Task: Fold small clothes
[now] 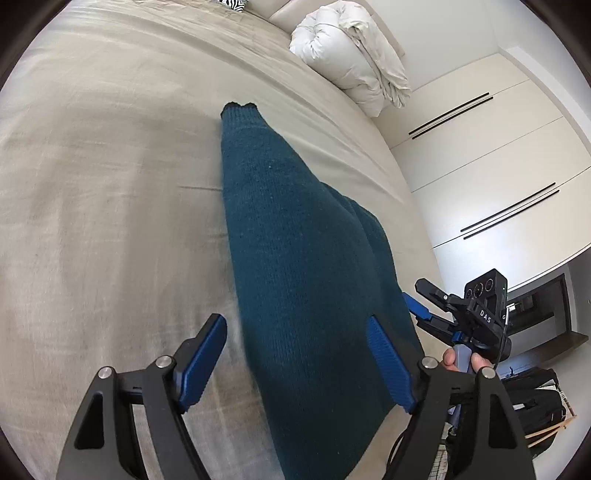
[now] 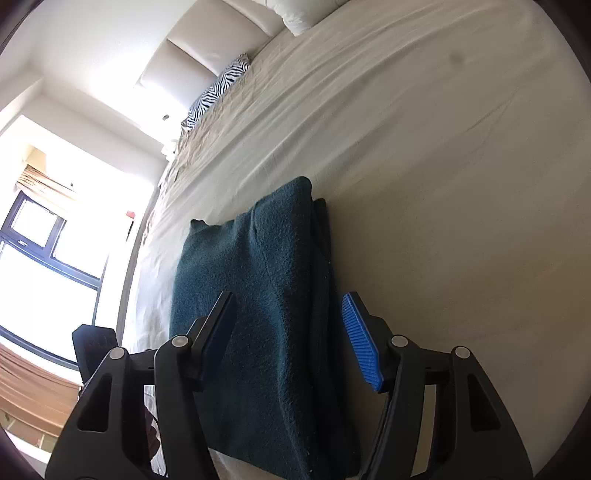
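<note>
Folded teal knitted garment [image 1: 295, 258] lies flat on the beige wrinkled bed sheet [image 1: 92, 184], running away from both tools, near edge under the fingertips. Left gripper [image 1: 295, 362] jaws apart, straddling its left part without touching; right gripper [image 2: 291, 339] jaws apart too, ribbed blue pads [image 2: 360, 339] clear of the coarse fuzzy knit.

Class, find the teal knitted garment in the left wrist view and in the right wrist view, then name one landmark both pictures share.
Left wrist view: the teal knitted garment runs from centre to the bottom edge, on the bed sheet.
Right wrist view: the garment fills lower centre, folded in layers.
Shared landmark: the zebra-print pillow by the headboard.
</note>
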Motion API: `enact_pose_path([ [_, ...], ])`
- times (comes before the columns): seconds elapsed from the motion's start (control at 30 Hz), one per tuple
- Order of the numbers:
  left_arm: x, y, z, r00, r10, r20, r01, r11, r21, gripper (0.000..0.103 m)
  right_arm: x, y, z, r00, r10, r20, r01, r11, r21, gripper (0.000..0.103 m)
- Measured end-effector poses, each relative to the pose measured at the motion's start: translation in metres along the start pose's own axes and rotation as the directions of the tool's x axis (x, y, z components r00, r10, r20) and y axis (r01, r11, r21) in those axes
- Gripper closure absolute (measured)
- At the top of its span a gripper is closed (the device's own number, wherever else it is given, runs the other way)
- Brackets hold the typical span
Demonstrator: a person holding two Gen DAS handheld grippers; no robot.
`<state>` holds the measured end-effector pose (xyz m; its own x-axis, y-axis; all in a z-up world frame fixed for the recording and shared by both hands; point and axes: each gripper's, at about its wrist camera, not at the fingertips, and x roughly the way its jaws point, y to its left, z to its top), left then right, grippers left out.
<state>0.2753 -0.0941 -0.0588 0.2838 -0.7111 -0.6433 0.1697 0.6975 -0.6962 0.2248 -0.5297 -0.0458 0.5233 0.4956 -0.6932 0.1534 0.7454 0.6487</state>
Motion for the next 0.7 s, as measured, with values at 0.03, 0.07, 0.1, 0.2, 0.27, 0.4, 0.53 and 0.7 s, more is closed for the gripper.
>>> enact_pose_path([
  [0.03,0.003,0.001,0.002,1.000,0.005,-0.008,-0.005,1.000,-0.003,0.023,0.004,-0.006,0.001,1.000,0.008,-0.017,-0.008,1.000,0.008,0.045],
  [0.07,0.007,0.002,0.004,1.000,0.005,-0.017,-0.005,1.000,-0.008,0.023,0.011,-0.010,0.002,0.999,0.015,-0.034,-0.015,1.000,0.022,0.045],
  [0.1,0.011,0.002,0.006,1.000,0.008,-0.027,-0.009,1.000,-0.009,0.023,0.019,-0.015,0.002,0.998,0.020,-0.052,-0.018,0.999,0.040,0.045],
  [0.2,0.025,0.002,0.008,0.998,0.021,-0.062,-0.021,1.000,-0.009,0.023,0.032,-0.025,0.003,0.996,0.049,-0.069,-0.044,0.996,0.074,0.045],
  [0.27,0.032,0.000,0.010,0.997,0.029,-0.069,-0.028,1.000,0.004,0.023,0.037,-0.024,0.003,0.994,0.068,-0.084,-0.062,0.996,0.069,0.045],
  [0.4,0.041,-0.004,0.011,0.995,0.060,-0.083,-0.059,0.998,0.012,0.023,0.050,-0.013,0.004,0.987,0.064,-0.150,-0.062,0.998,0.018,0.045],
  [0.53,0.048,-0.008,0.013,0.989,0.105,-0.103,-0.104,0.994,0.014,0.041,0.062,-0.004,0.006,0.983,0.011,-0.184,-0.014,1.000,-0.016,0.063],
  [0.7,0.047,-0.019,0.012,0.982,0.159,-0.099,-0.155,0.987,0.052,0.056,0.066,0.027,-0.001,0.979,-0.139,-0.151,0.116,0.981,-0.157,0.077],
])
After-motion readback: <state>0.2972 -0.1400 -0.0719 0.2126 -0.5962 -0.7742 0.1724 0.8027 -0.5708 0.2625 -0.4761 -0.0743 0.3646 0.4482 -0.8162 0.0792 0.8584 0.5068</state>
